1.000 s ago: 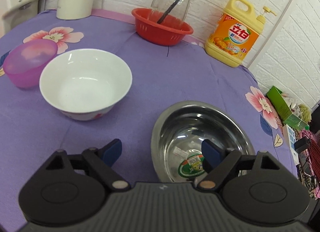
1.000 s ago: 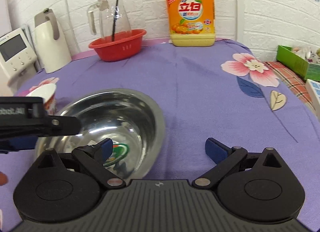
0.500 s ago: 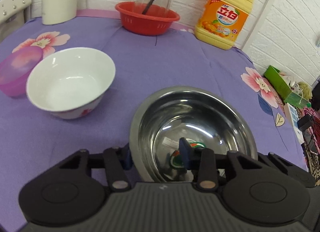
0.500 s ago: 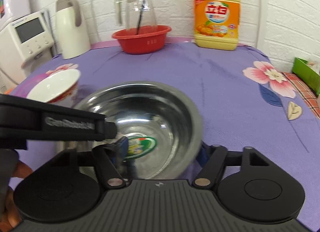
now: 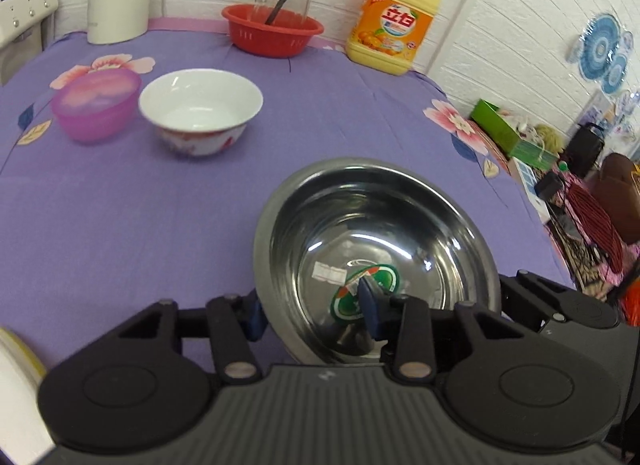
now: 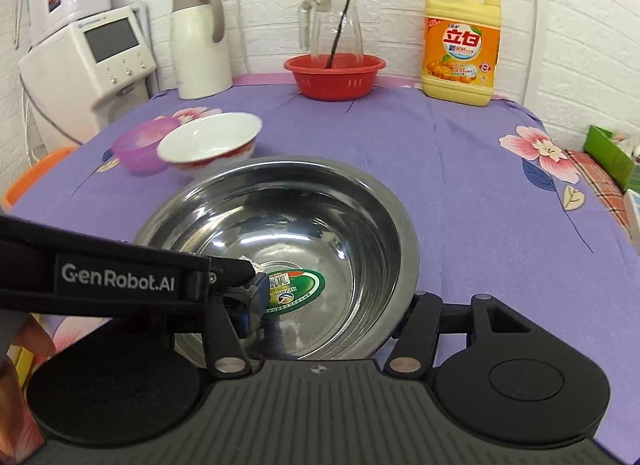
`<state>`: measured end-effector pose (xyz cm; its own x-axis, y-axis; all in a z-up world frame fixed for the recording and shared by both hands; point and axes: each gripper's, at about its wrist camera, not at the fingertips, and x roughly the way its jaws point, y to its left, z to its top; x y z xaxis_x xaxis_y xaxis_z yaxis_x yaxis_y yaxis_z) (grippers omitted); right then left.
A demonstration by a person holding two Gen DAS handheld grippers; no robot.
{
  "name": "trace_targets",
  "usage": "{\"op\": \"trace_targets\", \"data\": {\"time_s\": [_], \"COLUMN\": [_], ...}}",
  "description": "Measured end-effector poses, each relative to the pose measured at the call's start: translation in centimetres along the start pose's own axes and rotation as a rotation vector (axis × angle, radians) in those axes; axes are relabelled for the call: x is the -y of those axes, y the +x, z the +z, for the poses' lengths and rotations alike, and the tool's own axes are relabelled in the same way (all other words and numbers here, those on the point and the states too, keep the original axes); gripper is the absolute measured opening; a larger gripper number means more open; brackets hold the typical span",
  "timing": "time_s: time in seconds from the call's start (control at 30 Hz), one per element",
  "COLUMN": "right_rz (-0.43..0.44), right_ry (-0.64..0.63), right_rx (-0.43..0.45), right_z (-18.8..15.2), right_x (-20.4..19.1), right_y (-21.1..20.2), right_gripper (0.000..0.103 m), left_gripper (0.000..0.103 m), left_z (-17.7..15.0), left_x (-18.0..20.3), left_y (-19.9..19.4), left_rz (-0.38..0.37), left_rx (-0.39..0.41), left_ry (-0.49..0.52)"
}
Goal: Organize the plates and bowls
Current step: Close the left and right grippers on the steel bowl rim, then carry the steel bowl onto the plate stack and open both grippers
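Observation:
A steel bowl (image 5: 400, 233) (image 6: 320, 217) with a green sticker inside is on the purple flowered cloth, close in front of both grippers. My left gripper (image 5: 312, 307) is shut on its near wall, one blue pad inside and one outside. In the right wrist view it enters from the left as a black arm. My right gripper (image 6: 328, 313) straddles the bowl's near right wall. Its jaws are closing and stand wide, with the pads not pressing. Farther left, a white bowl (image 5: 200, 105) (image 6: 208, 141) sits beside a pink plastic bowl (image 5: 96, 105) (image 6: 136, 145).
Along the back wall stand a white jug kettle (image 6: 200, 45), a red basket (image 6: 334, 77) with a glass pitcher (image 6: 336, 29) in it, and a yellow detergent bottle (image 6: 462, 49). A white appliance (image 6: 88, 65) is at the left, and a green box (image 5: 500, 129) lies past the table's right edge.
My left gripper closed on the steel bowl's wall and my right gripper's jaws narrowed around it. Both views drew back with the bowl, so the white and pink bowls look farther away.

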<state>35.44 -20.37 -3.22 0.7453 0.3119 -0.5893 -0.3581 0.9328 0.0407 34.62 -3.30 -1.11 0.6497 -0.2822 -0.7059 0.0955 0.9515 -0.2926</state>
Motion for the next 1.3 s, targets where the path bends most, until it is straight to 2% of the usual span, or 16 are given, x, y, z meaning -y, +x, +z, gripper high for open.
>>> {"op": "trace_targets", "data": {"time_s": [0.13, 0.4, 0.83, 1.0, 1.07, 1.13, 1.17, 1.23, 1.3], "right_rz": [0.001, -0.063, -0.020, -0.030, -0.022, -0.014, -0.017, -0.028, -0.033], "right_ry": [0.010, 0.042, 0.101, 0.076, 0.086, 0.102, 0.115, 0.134, 0.146], "right_rx": [0.000, 0.015, -0.026, -0.018, -0.019, -0.021, -0.021, -0.013, 0.003], "right_z": [-2.2, -5.2, -6.8, -7.2, -7.1, -6.9, -6.8, -6.7, -6.7], "right_x": [-1.9, -3.6, -3.4, -3.7, -3.5, -3.3, -3.1, -2.7, -2.4], "right_y": [-2.1, -5.3, -4.3, -4.4, -4.3, -4.3, -4.4, -4.7, -5.2], "right_gripper": [0.095, 0.095, 0.095, 0.096, 0.096, 0.101, 0.103, 0.103, 0.103], "left_gripper": [0.038, 0.038, 0.038, 0.038, 0.041, 0.052, 0.054, 0.064, 0.069], "left_z": [-2.6, -5.8, -6.7, -6.8, -6.7, -6.5, -6.5, -6.2, -6.0], "left_x": [-0.9, -0.3, -0.6, -0.7, -0.8, -0.8, -0.8, -0.9, -0.9], "left_y": [-2.1, -4.1, -3.0, -2.7, -2.8, -3.1, -3.2, -3.5, -4.0], "left_rz": [-0.027, -0.085, -0.050, -0.038, -0.031, -0.014, -0.013, -0.013, -0.014], "left_rx": [-0.013, -0.012, -0.039, -0.034, -0.026, -0.007, 0.001, 0.015, 0.033], "left_ry": [0.017, 0.070, 0.100, 0.086, 0.079, 0.078, 0.077, 0.068, 0.066]}}
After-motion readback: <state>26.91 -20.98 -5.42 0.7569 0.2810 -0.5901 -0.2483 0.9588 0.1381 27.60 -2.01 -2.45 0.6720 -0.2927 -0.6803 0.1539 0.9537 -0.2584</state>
